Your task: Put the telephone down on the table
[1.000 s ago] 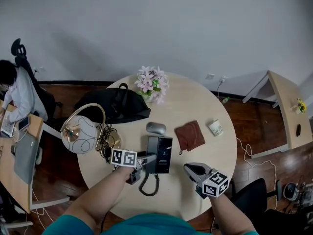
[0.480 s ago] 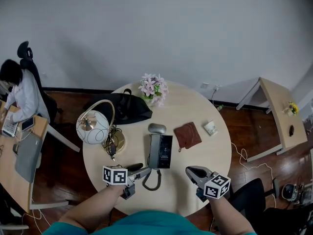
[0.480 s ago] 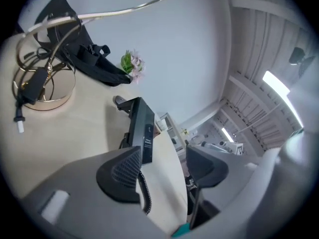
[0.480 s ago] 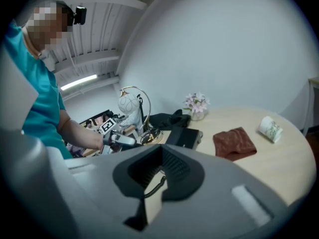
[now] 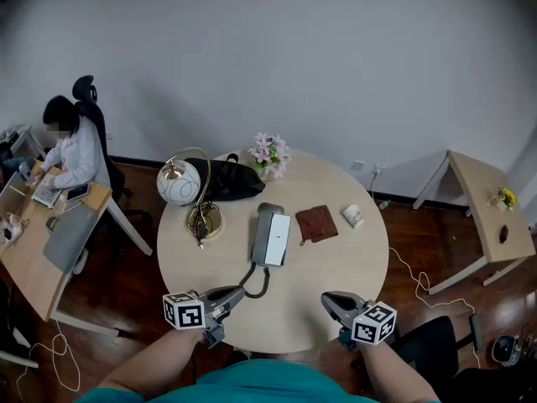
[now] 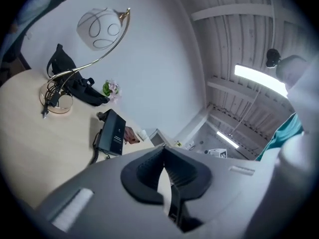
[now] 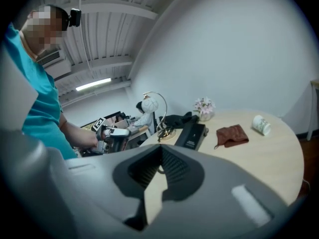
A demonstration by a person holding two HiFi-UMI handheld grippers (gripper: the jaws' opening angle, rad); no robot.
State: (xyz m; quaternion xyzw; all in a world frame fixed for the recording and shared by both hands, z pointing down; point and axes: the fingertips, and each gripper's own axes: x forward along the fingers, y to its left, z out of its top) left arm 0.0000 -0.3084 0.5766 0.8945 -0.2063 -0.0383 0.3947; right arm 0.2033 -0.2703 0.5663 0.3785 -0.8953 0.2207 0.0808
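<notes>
The dark telephone (image 5: 270, 236) lies flat near the middle of the round table (image 5: 352, 267), its coiled cord (image 5: 256, 284) trailing toward the near edge. It also shows in the left gripper view as the telephone (image 6: 112, 133) and in the right gripper view as the telephone (image 7: 192, 133). My left gripper (image 5: 239, 291) hovers over the near edge beside the cord's end, shut and empty; its tips meet (image 6: 163, 149). My right gripper (image 5: 327, 296) is at the near edge further right, well clear of the telephone, jaws together (image 7: 160, 147) with nothing between them.
A globe lamp (image 5: 180, 183) on a brass base, a black bag (image 5: 222, 179) and pink flowers (image 5: 270, 154) stand at the table's far left. A brown cloth (image 5: 317, 223) and a tipped cup (image 5: 352, 216) lie right of the telephone. A person (image 5: 71, 154) sits at a desk on the left.
Both grippers have drawn back from the telephone to the table's near edge. The left gripper, open beside the telephone before, is now shut and empty. The view has pulled away and up.
</notes>
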